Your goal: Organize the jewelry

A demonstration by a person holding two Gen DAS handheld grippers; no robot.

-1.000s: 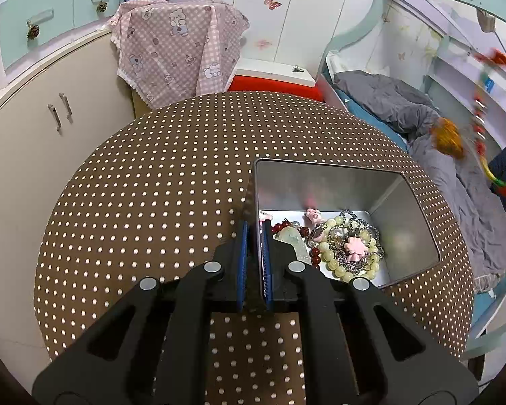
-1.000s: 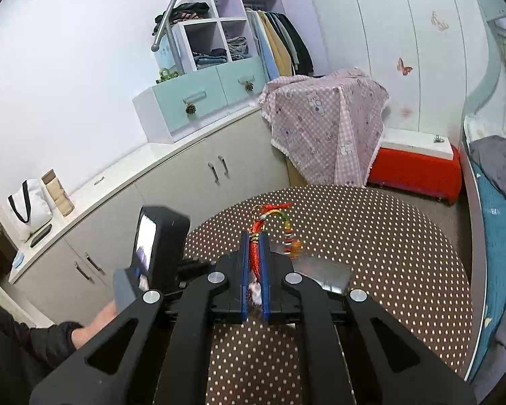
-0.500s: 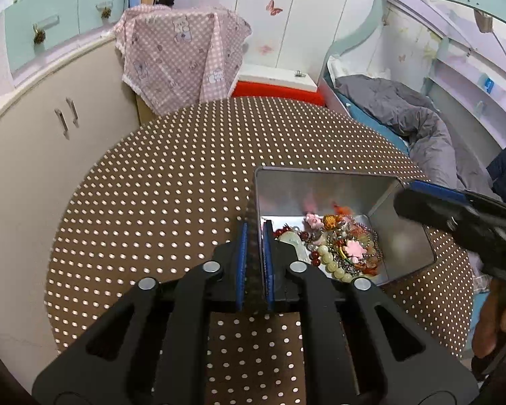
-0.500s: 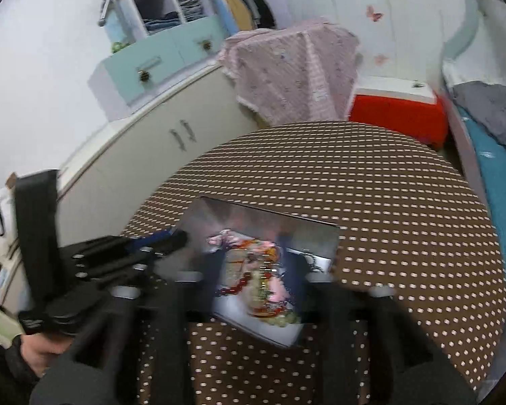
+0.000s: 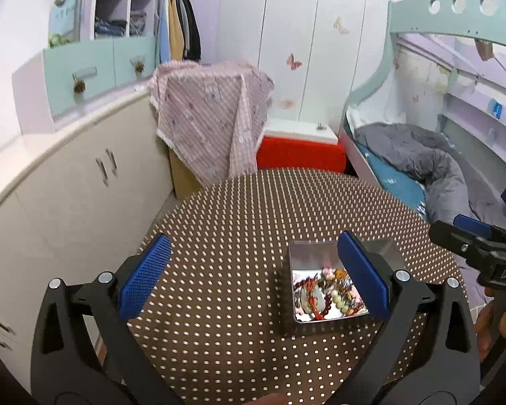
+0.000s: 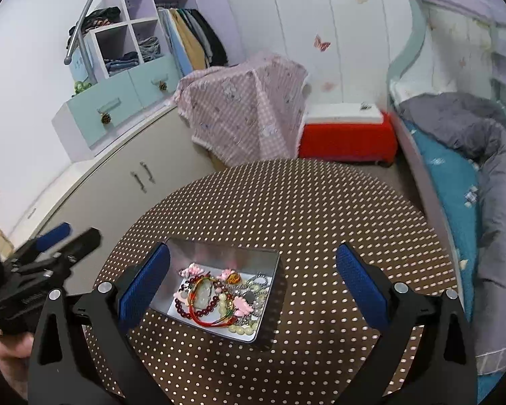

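A silver metal tin [image 6: 219, 258] stands on the round brown polka-dot table [image 6: 303, 209], filled with a jewelry pile [image 6: 219, 298]: dark red beads, pale green beads, pink flower charms, a red cord bracelet. It also shows in the left wrist view [image 5: 302, 253] with the jewelry [image 5: 324, 292] inside. My left gripper [image 5: 253, 276] is open and empty, raised above the table, its right pad in front of the tin. My right gripper [image 6: 253, 280] is open and empty, raised above the tin. Each gripper shows at the edge of the other's view.
A beige cabinet [image 5: 77, 182] runs along the left. A pink checked cloth [image 6: 249, 101] covers furniture beyond the table, beside a red box [image 6: 347, 135]. A bed with a grey duvet [image 6: 482, 155] lies at the right.
The right gripper opened and dropped the red cord bracelet into the tin, then lifted back. The left gripper opened from shut and rose away from the tin's edge.
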